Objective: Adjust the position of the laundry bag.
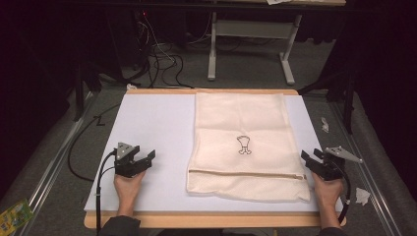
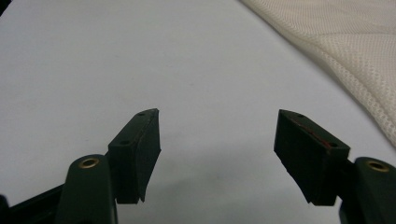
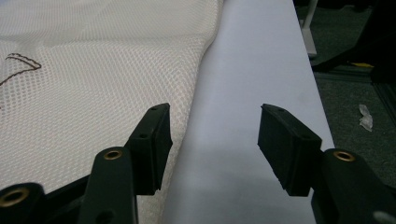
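A cream mesh bag lies flat on the white sheet that covers the desk, set right of the middle. Its far edge lies just short of the desk's far edge, and its near edge stops short of the near edge. A zipper runs across the bag close to its near end, and a small dark outline drawing sits near the middle of the cloth; what it depicts is too small to tell.

The left gripper rests on the sheet toward the desk's near left corner, held by the person's left hand, well apart from the bag's left edge. In the left gripper view its jaws stand spread wide over bare white sheet, holding nothing, with the mesh bag off to the upper right.

The right gripper sits by the desk's right edge near the near corner, held by the right hand, just beside the bag's right edge at the level of the zipper. In the right gripper view its jaws are spread too and empty: one jaw appears to lie over the mesh, the other over the white sheet, with the bag's edge running between them. Whether the jaw touches the cloth is not clear.
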Available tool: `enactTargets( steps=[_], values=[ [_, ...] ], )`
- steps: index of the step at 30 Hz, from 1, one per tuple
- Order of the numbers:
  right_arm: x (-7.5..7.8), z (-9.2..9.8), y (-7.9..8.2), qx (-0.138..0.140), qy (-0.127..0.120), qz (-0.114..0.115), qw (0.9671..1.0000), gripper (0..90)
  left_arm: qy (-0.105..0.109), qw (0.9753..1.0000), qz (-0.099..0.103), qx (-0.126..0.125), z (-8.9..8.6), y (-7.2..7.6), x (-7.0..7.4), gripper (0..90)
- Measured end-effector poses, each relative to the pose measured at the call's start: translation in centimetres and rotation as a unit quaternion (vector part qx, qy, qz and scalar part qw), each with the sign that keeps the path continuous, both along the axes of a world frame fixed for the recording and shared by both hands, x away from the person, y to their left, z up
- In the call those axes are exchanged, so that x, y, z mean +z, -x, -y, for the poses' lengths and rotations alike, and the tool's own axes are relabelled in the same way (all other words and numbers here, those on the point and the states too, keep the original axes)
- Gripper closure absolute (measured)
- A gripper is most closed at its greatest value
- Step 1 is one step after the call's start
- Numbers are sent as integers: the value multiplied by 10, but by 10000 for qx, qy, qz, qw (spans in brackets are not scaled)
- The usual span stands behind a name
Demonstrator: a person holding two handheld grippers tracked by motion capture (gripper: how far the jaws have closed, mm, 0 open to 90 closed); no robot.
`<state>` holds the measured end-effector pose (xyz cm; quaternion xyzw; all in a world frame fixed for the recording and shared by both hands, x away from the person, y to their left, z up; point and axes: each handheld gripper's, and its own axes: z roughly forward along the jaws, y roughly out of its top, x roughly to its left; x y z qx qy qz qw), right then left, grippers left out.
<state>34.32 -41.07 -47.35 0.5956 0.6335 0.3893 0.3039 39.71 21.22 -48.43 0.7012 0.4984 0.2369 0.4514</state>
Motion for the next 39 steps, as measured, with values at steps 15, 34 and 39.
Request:
enactTargets(
  steps=[15,34,39],
  values=[
    [0,-1,-6,76,108,-241,9996,409,119,9997,-128,-170,-2,-3,0,345],
    [11,7,5,118,-83,-179,9997,523,3,9988,-206,-448,10,1,9,372],
    [16,7,9,186,-138,-257,9994,550,25,9970,-401,-655,19,0,14,373]
  ],
)
